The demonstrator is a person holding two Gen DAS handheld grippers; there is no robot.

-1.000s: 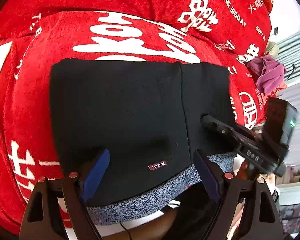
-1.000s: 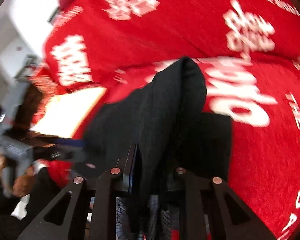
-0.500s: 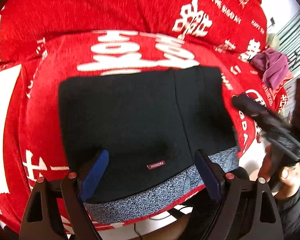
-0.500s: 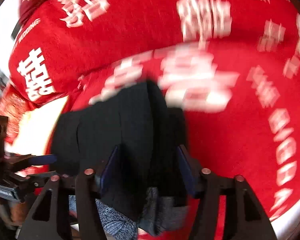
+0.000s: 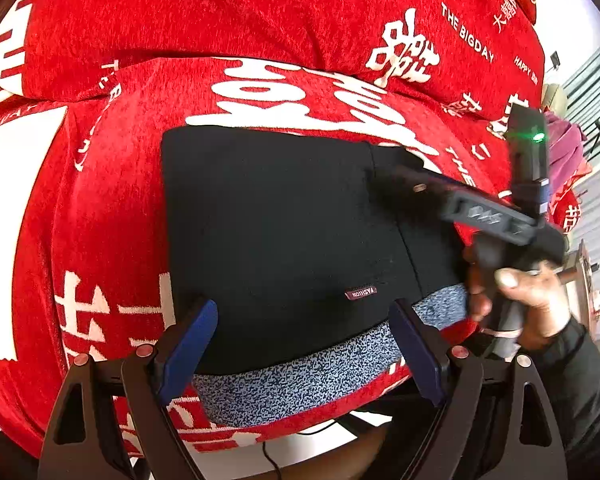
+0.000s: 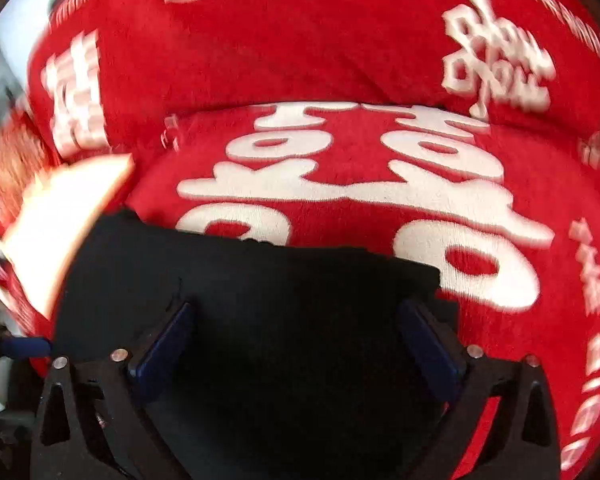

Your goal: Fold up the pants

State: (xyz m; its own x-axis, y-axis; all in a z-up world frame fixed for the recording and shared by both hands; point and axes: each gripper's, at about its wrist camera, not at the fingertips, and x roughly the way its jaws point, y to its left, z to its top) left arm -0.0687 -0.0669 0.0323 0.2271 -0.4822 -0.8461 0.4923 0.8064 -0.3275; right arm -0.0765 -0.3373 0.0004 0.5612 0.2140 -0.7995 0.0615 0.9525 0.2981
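Pants (image 5: 284,236) folded, centre frame, flat on red blanket (image 5: 228,20). My right hand-held gripper (image 6: 296,344) just opened wide, holding nothing; left hand-held gripper (image 5: 304,344) wide, empty. Next: smooth or finish.

Surface: red blanket (image 5: 228,28) with white lettering, spread over a cushioned seat.
Resting on it: black pants (image 5: 284,232), folded flat, speckled grey waistband (image 5: 300,376) nearest.

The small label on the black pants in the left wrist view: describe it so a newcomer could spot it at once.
A red blanket with white lettering fills the view, and folded black pants lie flat on it. Near their speckled blue-grey waistband sits the label, a small maroon tab reading FASHION upside down, the only marking on the black cloth.
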